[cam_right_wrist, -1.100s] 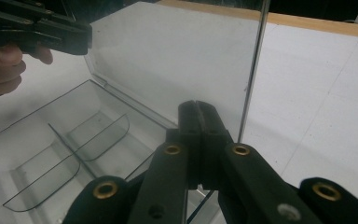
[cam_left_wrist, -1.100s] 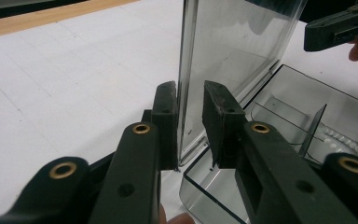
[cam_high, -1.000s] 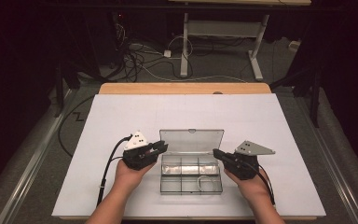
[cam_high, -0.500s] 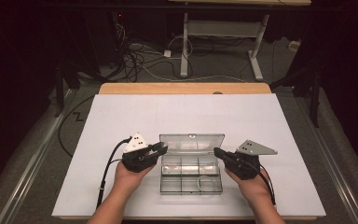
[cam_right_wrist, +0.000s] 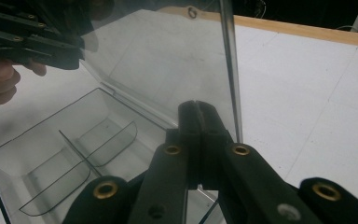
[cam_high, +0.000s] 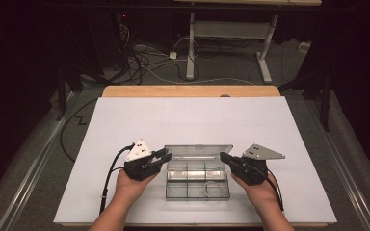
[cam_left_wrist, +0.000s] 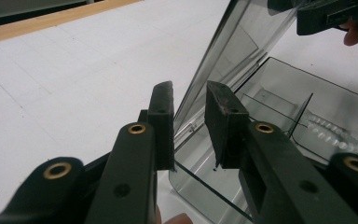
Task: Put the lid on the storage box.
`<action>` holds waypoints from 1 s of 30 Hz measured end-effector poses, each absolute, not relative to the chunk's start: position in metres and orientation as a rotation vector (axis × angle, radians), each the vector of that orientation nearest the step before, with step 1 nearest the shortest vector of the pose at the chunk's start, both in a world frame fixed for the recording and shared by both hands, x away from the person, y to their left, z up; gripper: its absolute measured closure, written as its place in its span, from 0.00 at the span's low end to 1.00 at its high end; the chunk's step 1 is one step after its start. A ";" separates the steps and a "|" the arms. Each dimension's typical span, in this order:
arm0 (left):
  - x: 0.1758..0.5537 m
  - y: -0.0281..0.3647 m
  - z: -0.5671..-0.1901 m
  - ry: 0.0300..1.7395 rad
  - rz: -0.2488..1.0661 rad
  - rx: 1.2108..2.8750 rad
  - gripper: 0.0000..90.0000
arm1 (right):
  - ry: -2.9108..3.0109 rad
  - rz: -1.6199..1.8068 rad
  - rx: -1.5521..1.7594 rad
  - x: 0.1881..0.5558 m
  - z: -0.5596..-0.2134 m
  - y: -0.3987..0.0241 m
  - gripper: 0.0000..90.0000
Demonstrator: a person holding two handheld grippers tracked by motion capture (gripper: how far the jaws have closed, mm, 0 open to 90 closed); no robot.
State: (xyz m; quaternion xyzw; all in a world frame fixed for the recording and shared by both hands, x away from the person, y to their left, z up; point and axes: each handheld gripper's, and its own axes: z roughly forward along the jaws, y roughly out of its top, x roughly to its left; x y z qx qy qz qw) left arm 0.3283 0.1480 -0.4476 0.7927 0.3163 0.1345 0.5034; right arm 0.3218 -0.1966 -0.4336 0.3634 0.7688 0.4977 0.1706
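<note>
Step in hand: lid work on the clear compartment box [cam_high: 197,179]; its lid [cam_high: 198,151] stands raised at 12 o'clock. My left gripper [cam_left_wrist: 189,123] jaws are slightly spread astride the lid's edge, pinching nothing; my right gripper [cam_right_wrist: 198,140] jaws are pressed together, empty. Next, I judge, the left jaws must nip that edge to swing the lid.

Both forearms are coming in from the near edge, each hand wrapping a gripper from below and pointing it inward at the other. The left gripper [cam_high: 163,155] is holding its jaws slightly apart, with a narrow gap showing between the pads. The right gripper [cam_high: 223,157] is keeping its jaws pressed fully together.
</note>
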 end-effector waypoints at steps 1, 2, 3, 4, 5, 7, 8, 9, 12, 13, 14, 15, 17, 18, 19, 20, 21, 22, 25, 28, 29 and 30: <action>0.328 0.148 -0.448 0.764 0.326 1.917 0.79 | 2.185 1.412 1.032 0.322 -0.434 -0.196 1.00; 0.327 0.148 -0.448 0.765 0.325 1.917 0.79 | 2.186 1.410 1.032 0.321 -0.434 -0.196 1.00; 0.326 0.149 -0.447 0.765 0.323 1.918 0.79 | 2.188 1.408 1.031 0.321 -0.434 -0.196 1.00; 0.326 0.149 -0.447 0.764 0.324 1.919 0.79 | 2.189 1.406 1.035 0.321 -0.435 -0.196 1.00; 0.325 0.149 -0.447 0.763 0.326 1.922 0.79 | 2.190 1.405 1.037 0.320 -0.435 -0.196 1.00; 0.324 0.149 -0.447 0.761 0.327 1.929 0.79 | 2.195 1.402 1.033 0.320 -0.436 -0.196 1.00; 0.323 0.149 -0.447 0.762 0.328 1.931 0.79 | 2.196 1.400 1.036 0.319 -0.436 -0.196 1.00; 0.323 0.149 -0.447 0.763 0.328 1.932 0.79 | 2.197 1.399 1.034 0.319 -0.436 -0.196 1.00; 0.319 0.151 -0.447 0.766 0.323 1.935 0.79 | 2.198 1.398 1.035 0.318 -0.437 -0.197 1.00; 0.319 0.152 -0.447 0.769 0.322 1.935 0.79 | 2.197 1.397 1.037 0.317 -0.437 -0.197 1.00; 0.317 0.153 -0.447 0.773 0.320 1.934 0.79 | 2.198 1.397 1.037 0.317 -0.437 -0.197 1.00; 0.316 0.155 -0.448 0.780 0.313 1.933 0.79 | 2.200 1.395 1.036 0.316 -0.437 -0.197 1.00; 0.312 0.157 -0.450 0.795 0.302 1.932 0.79 | 2.201 1.395 1.034 0.315 -0.437 -0.198 1.00; 0.310 0.159 -0.451 0.805 0.294 1.935 0.79 | 2.202 1.395 1.036 0.314 -0.437 -0.198 1.00; 0.308 0.160 -0.453 0.817 0.285 1.935 0.79 | 2.203 1.394 1.035 0.313 -0.438 -0.198 1.00; 0.306 0.162 -0.454 0.824 0.271 1.934 0.79 | 2.204 1.394 1.035 0.312 -0.438 -0.198 1.00; 0.305 0.165 -0.456 0.822 0.243 1.932 0.80 | 2.206 1.394 1.033 0.311 -0.438 -0.198 1.00; 0.303 0.166 -0.457 0.817 0.225 1.941 0.80 | 2.205 1.396 1.032 0.311 -0.439 -0.199 1.00; 0.296 0.165 -0.460 0.803 0.203 1.962 0.87 | 2.207 1.398 1.034 0.308 -0.439 -0.199 1.00; 0.293 0.162 -0.459 0.793 0.176 1.951 0.96 | 2.209 1.398 1.029 0.305 -0.441 -0.200 1.00; 0.293 0.160 -0.458 0.787 0.170 1.949 0.97 | 2.208 1.400 1.031 0.304 -0.442 -0.200 1.00; 0.292 0.158 -0.457 0.776 0.167 1.952 0.98 | 2.211 1.398 1.029 0.303 -0.442 -0.200 1.00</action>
